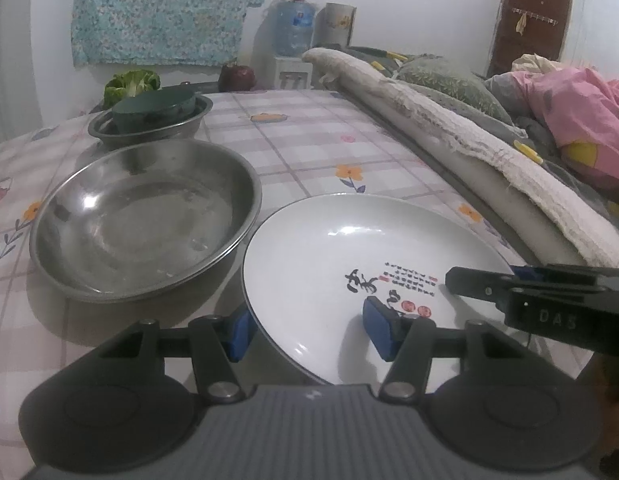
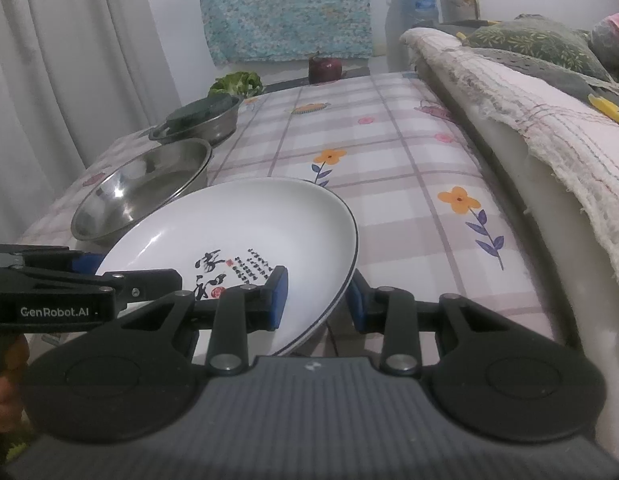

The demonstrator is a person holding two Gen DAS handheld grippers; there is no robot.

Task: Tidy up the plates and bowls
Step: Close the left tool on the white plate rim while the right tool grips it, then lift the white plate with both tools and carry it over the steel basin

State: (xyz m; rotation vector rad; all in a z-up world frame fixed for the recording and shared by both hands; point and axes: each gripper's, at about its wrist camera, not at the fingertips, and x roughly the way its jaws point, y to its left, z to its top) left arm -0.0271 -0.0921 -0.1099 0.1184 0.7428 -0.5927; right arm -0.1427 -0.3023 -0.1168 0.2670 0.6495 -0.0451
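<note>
A white plate [image 1: 349,248] [image 2: 237,220] with black calligraphy lies near the table's front, close beside a large steel bowl [image 1: 141,224] [image 2: 141,188]. My left gripper [image 1: 309,334] straddles the plate's near-left rim with its blue pads [image 1: 379,330] wide apart and not pressing. My right gripper [image 2: 317,300] is shut on the plate's near-right rim, one pad on the inner face and the other tucked under the edge. That side of the plate looks tilted up. Further back stands a smaller steel bowl [image 1: 109,132] [image 2: 225,120] with a dark green round object [image 1: 153,108] in it.
A flowered check cloth [image 1: 309,136] covers the table. A rolled white pad [image 1: 449,140] [image 2: 529,112] runs along the right edge, with bedding behind it. Leafy greens [image 1: 131,82] and a dark red round vegetable [image 1: 236,76] sit at the far end. A curtain [image 2: 69,60] hangs on the left.
</note>
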